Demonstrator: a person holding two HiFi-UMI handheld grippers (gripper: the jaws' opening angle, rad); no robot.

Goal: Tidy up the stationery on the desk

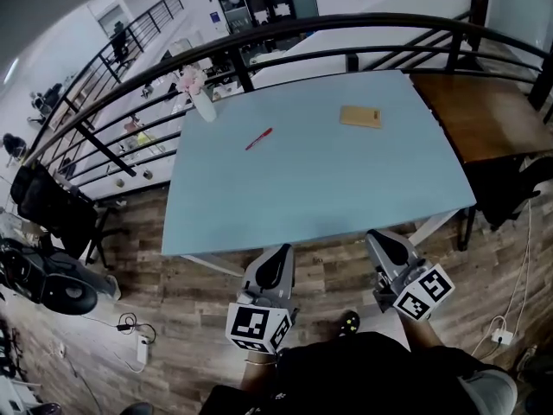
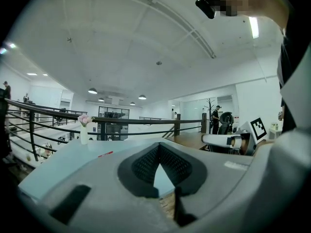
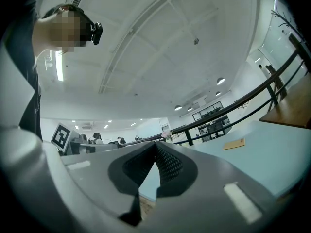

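Left gripper [image 1: 276, 256] and right gripper [image 1: 378, 237]: both empty, jaws closed together, side by side just short of the near edge of the light-blue desk [image 1: 320, 206]. Past a wide open stretch of desktop, a red pen [image 1: 258, 138] lies left of centre and a tan notebook [image 1: 360, 117] to its right, well apart, nearer the far edge. Sole container: a white vase [image 1: 204, 106] holding pink flowers [image 1: 190, 79], at the far left corner beside the dark railing [image 1: 346, 26].
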